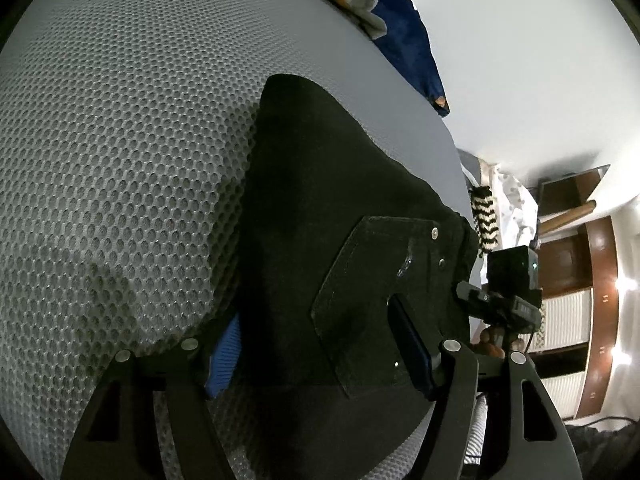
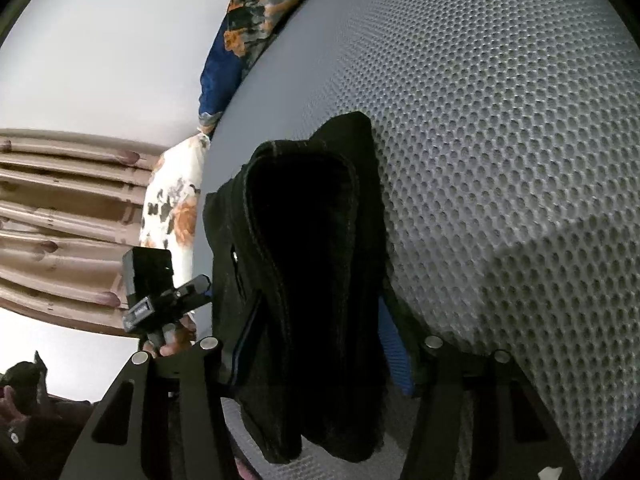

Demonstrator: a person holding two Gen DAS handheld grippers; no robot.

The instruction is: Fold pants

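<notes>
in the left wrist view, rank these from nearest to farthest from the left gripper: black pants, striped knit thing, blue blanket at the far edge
1. Black pants: between the left gripper's fingers, gripped.
2. Striped knit thing: to the right, just past the pants, off the grey mesh mattress's edge.
3. Blue blanket: top of view, at the mattress's far edge.

The black denim pants (image 1: 320, 240) cover most of both blue finger pads of the left gripper (image 1: 320, 352), so the bite of its jaws cannot be read. In the right wrist view the same dark cloth (image 2: 304, 280) buries the right gripper (image 2: 316, 356) likewise. The grey honeycomb-mesh mattress (image 1: 120, 140) runs past the frame edges.
</notes>
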